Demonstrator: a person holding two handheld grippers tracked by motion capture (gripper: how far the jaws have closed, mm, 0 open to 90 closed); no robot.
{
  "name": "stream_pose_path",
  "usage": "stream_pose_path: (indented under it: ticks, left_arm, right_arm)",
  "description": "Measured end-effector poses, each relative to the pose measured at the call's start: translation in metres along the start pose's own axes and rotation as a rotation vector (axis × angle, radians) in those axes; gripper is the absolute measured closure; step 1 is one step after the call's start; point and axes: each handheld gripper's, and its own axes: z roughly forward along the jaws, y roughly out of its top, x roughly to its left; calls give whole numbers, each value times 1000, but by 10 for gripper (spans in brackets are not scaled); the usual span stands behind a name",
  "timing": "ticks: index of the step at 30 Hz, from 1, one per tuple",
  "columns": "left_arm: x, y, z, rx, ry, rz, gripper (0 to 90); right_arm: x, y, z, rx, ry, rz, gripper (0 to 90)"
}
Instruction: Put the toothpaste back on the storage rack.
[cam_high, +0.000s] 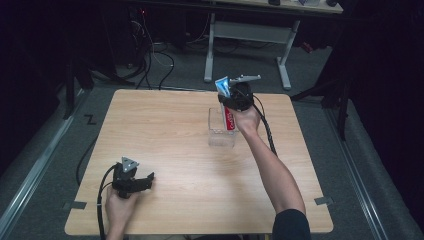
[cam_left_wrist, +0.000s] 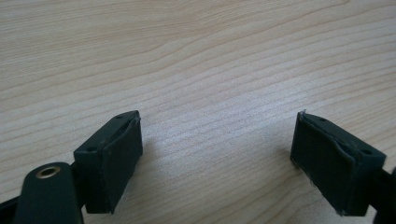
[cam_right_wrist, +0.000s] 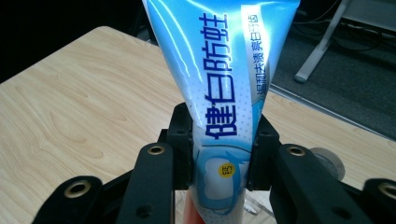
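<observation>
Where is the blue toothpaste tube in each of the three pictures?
High view: the blue and white toothpaste tube stands upright at the far right of the table, held over a clear plastic box.
Left gripper view: not in it.
Right gripper view: the tube rises up the middle, pinched between the black tongs.
Shared landmark: the light wooden table.

Left gripper (cam_high: 142, 181) low near table edge, fingers (cam_left_wrist: 114, 158) spread, right gripper (cam_right_wrist: 219, 140) raised, fingers clamped

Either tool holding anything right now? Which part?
Right tool is shut on the toothpaste tube, clamped across its middle, above the clear container. Left tool is open, holding nothing.
</observation>
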Motion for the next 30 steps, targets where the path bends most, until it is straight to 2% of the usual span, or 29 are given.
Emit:
stream_pose_path:
  ticks: [14,21,30]
  left_arm:
    - [0,0,0,-1,0,-2,172]
    - [0,0,0,-2,0,-1,171]
    - [0,0,0,1,-1,-2,172]
  right_arm:
    - [-2,-12,-6,13,4,-25,687]
    - [-4,-19,-7,23,11,-1,686]
    - [-4,-23,-8,34,20,-16,684]
